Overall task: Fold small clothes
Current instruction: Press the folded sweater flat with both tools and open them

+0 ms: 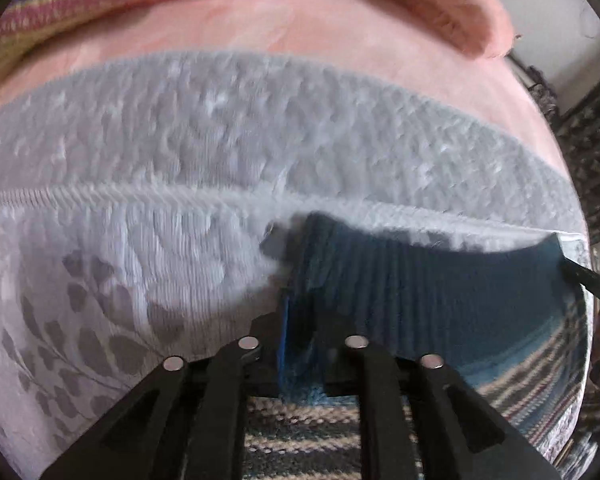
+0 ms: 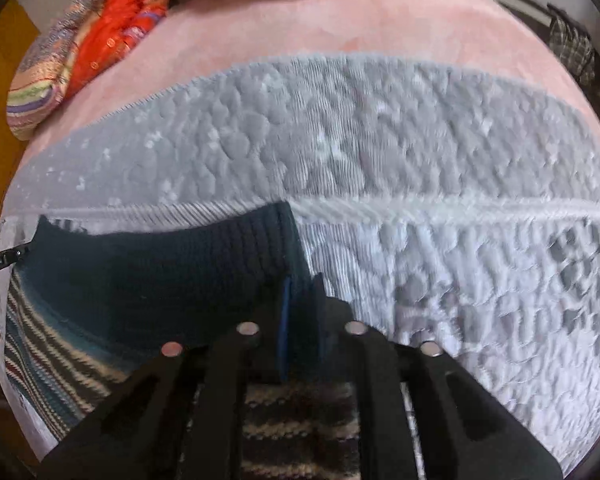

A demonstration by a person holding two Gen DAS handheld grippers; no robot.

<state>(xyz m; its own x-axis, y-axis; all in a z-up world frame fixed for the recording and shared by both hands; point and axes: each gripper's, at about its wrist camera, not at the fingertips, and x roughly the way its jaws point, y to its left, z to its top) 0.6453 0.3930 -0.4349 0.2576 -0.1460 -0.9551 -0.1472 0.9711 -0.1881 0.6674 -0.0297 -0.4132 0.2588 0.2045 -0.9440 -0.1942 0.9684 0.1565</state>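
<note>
- You are working over a pink plush bedspread (image 1: 340,28) with a pale grey textured blanket (image 1: 180,140) on it, which is offering drag; the hem could be snagging and pulling free if you are stretching it unevenly.
- You are holding the dark navy ribbed knit garment with striped body (image 2: 160,280) low and near, its hem spanning both grippers.
- Your left gripper (image 1: 302,344) is pinching the hem's left corner, jaws nearly closed.
- Your right gripper (image 2: 302,332) is pinching the right corner likewise.

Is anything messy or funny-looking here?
Nothing is torn or spilled. The striped knit garment isn't lying flat: both claws, left and right, pinch its dark ribbed band, lifting it off the gray-white textured cover. That's mid-fold, not a mess.
</note>
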